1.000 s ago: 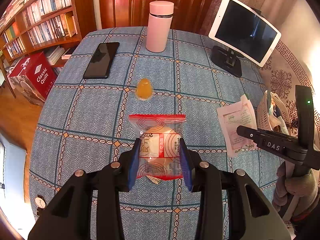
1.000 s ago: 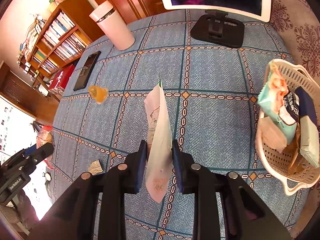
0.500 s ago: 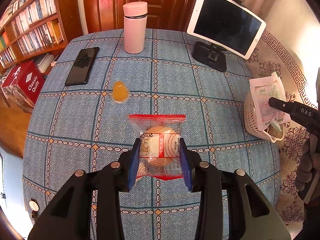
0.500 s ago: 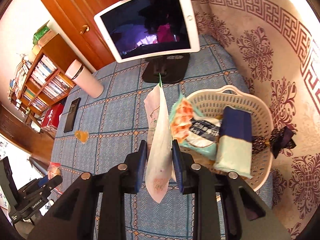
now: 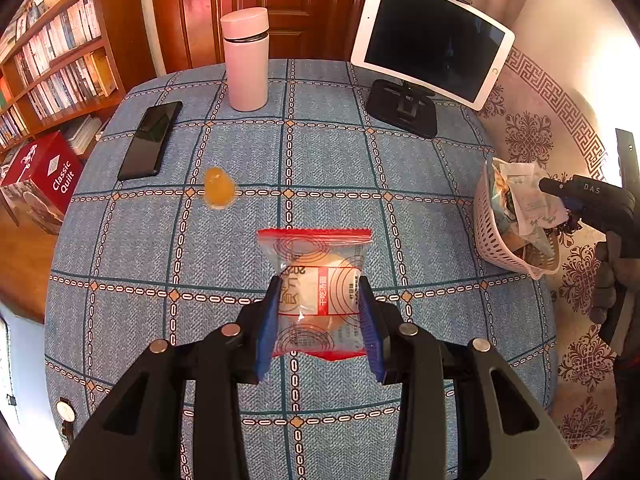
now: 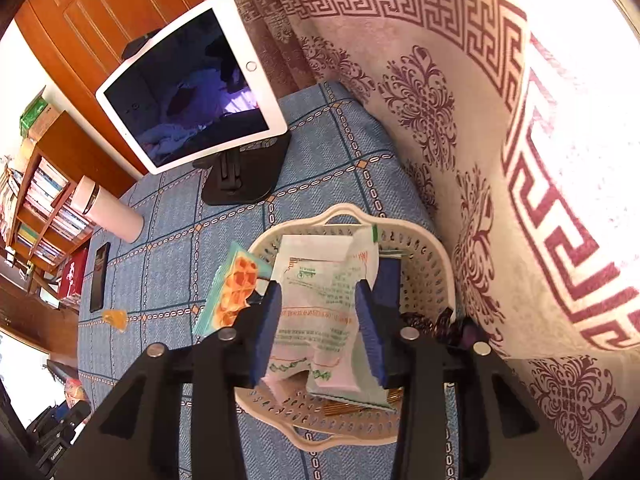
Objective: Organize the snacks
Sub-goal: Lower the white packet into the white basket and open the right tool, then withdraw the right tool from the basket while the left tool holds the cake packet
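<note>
My left gripper (image 5: 319, 322) is shut on a clear, red-edged bun packet (image 5: 318, 294) and holds it above the blue checked table. My right gripper (image 6: 318, 332) is open over the white basket (image 6: 430, 276) at the table's right edge. The white and green snack packet (image 6: 320, 308) lies flat between its spread fingers, on top of the other snacks in the basket. The basket also shows in the left wrist view (image 5: 494, 236). A small orange jelly cup (image 5: 218, 188) lies on the table, left of centre.
A pink flask (image 5: 245, 60), a black phone (image 5: 151, 140) and a white tablet on a black stand (image 5: 430, 60) sit at the far side. A waffle-print packet (image 6: 234, 290) leans over the basket's left rim. Curtains hang right of the table; bookshelves stand left.
My right gripper moved over the basket and opened, and the white and green packet dropped flat into it. My left gripper rose and held the bun packet throughout.
</note>
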Demonstrator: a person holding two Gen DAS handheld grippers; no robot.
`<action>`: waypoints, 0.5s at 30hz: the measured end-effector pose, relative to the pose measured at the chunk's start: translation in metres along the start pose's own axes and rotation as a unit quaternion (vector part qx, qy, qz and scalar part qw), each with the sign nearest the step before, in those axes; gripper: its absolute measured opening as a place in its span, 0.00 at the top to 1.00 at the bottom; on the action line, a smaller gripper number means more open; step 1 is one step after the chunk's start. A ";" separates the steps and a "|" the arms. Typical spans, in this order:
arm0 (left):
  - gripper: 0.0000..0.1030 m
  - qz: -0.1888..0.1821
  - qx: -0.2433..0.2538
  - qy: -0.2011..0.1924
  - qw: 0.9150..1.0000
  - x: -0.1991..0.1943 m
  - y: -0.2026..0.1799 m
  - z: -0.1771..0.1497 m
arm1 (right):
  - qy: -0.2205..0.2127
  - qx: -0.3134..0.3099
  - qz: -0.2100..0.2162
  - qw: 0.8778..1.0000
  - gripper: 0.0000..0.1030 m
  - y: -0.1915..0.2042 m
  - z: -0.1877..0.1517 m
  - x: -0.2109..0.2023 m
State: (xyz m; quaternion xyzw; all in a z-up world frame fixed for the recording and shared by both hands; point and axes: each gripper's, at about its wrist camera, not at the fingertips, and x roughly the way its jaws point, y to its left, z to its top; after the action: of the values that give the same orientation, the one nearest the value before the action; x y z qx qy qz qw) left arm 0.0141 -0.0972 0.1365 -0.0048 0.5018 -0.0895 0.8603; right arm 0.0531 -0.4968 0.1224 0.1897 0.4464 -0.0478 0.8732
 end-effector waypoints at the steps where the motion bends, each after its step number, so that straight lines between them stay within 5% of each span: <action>1: 0.63 -0.001 0.001 0.000 1.000 0.000 -0.002 0.000 | -0.004 -0.001 -0.004 1.000 0.61 -0.001 0.000 -0.002; 15: 0.63 -0.036 0.056 0.000 0.998 0.006 -0.063 0.007 | -0.030 -0.052 -0.024 0.998 0.56 0.005 -0.031 -0.032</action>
State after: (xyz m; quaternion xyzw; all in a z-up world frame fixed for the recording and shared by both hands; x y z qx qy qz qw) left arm 0.0135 -0.1610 0.1416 0.0256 0.4954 -0.1483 0.8555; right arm 0.0114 -0.4827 0.1329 0.1317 0.4264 -0.0510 0.8934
